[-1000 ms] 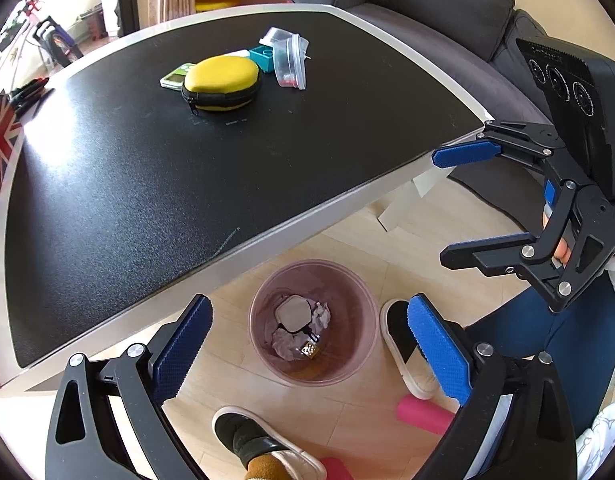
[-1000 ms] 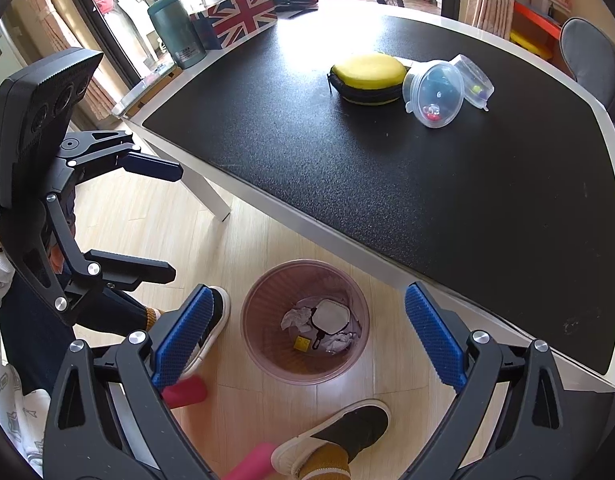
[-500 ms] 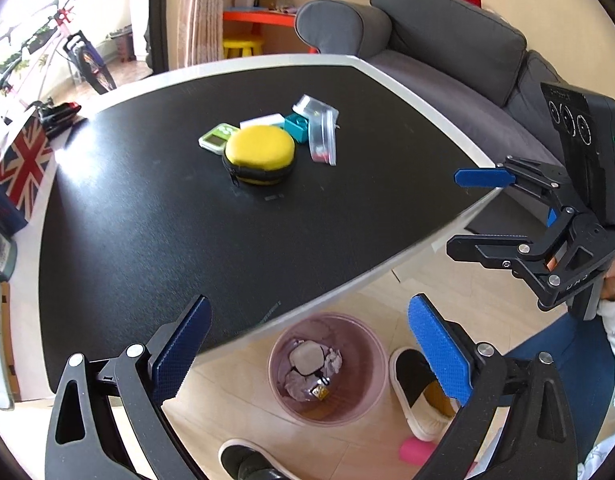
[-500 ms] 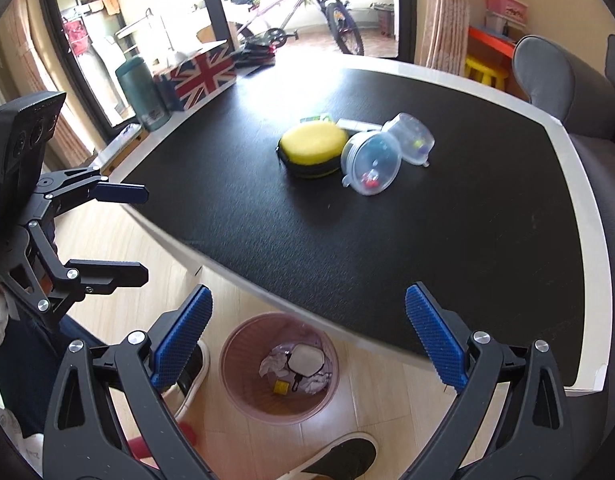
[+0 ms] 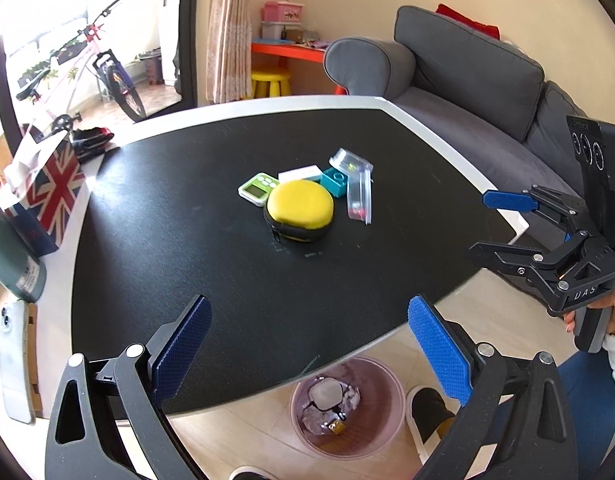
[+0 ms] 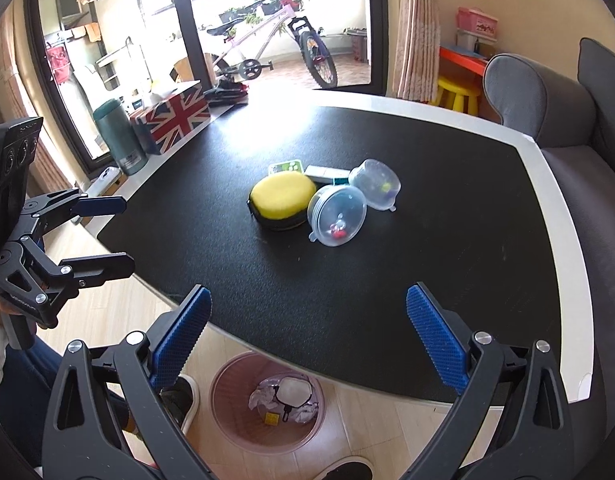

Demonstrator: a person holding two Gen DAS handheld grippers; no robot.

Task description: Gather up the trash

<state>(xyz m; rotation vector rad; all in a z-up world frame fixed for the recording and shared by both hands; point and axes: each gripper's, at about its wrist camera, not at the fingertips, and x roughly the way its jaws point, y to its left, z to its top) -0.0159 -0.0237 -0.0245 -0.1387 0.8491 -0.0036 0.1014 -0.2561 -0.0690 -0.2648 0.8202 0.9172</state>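
Grippers held wide and empty above the near table edge, trash already binned.
Left gripper [image 5: 307, 344] and right gripper [image 6: 307, 340] hang unclenched, likely between pickups; crumpled trash [image 6: 285, 398] lies in the pink bin [image 6: 227, 408] on the floor below, well apart from the yellow case [image 6: 282, 196] mid-table.

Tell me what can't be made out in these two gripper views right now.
- Pink plastic bin: far side hidden by the black table edge, both views.
- Crumpled trash in the bin: too small to identify.
- Teal block: left view only; the clear round tubs hide it in the right view.
- Green timer display: unreadable.
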